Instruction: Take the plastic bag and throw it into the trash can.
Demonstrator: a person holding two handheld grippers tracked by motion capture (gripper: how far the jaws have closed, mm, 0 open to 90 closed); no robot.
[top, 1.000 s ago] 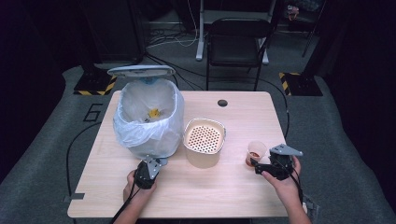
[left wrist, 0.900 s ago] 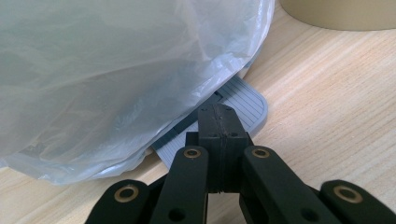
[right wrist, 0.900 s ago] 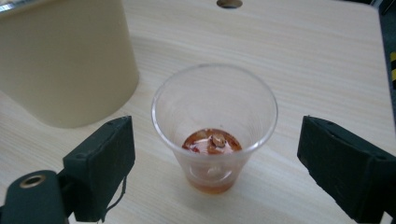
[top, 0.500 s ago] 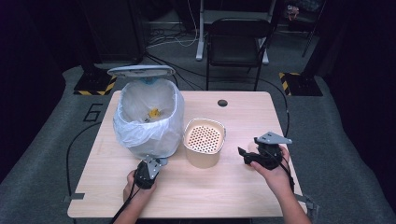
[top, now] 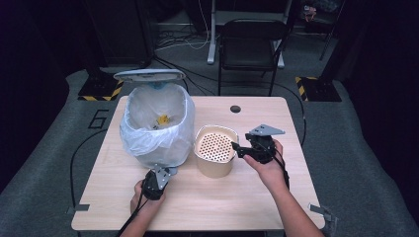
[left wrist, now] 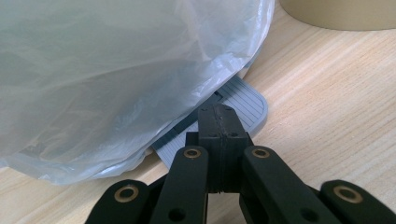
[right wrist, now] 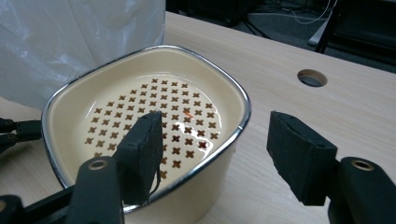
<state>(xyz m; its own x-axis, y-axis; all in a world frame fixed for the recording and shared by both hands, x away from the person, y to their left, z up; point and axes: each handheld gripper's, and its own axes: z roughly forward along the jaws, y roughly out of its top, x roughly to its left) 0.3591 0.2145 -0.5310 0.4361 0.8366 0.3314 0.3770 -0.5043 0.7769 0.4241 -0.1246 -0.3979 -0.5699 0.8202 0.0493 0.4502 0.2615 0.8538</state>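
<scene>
A bin lined with a white plastic bag (top: pixel 157 126) stands at the table's left with its lid (top: pixel 149 75) raised and a yellow scrap (top: pixel 163 119) inside. My left gripper (top: pixel 163 174) is shut, its tip (left wrist: pixel 219 114) resting on the bin's grey ribbed pedal (left wrist: pixel 247 100). A cream perforated strainer bowl (top: pixel 213 168) with a metal rim (right wrist: pixel 140 58) sits beside the bin. My right gripper (top: pixel 238 148) straddles its right rim, one pad (right wrist: pixel 142 154) inside and the other outside. Its jaws have just been closing, with the rim between them but not pressed.
The wooden table (top: pixel 276 207) has a round cable hole (top: pixel 235 108) near its far edge. A black folding chair (top: pixel 252 39) stands behind the table. Cables lie on the floor around it.
My right gripper has moved left and risen from the table's right side to the bowl's rim, and its jaws have narrowed. The left gripper has stayed on the pedal.
</scene>
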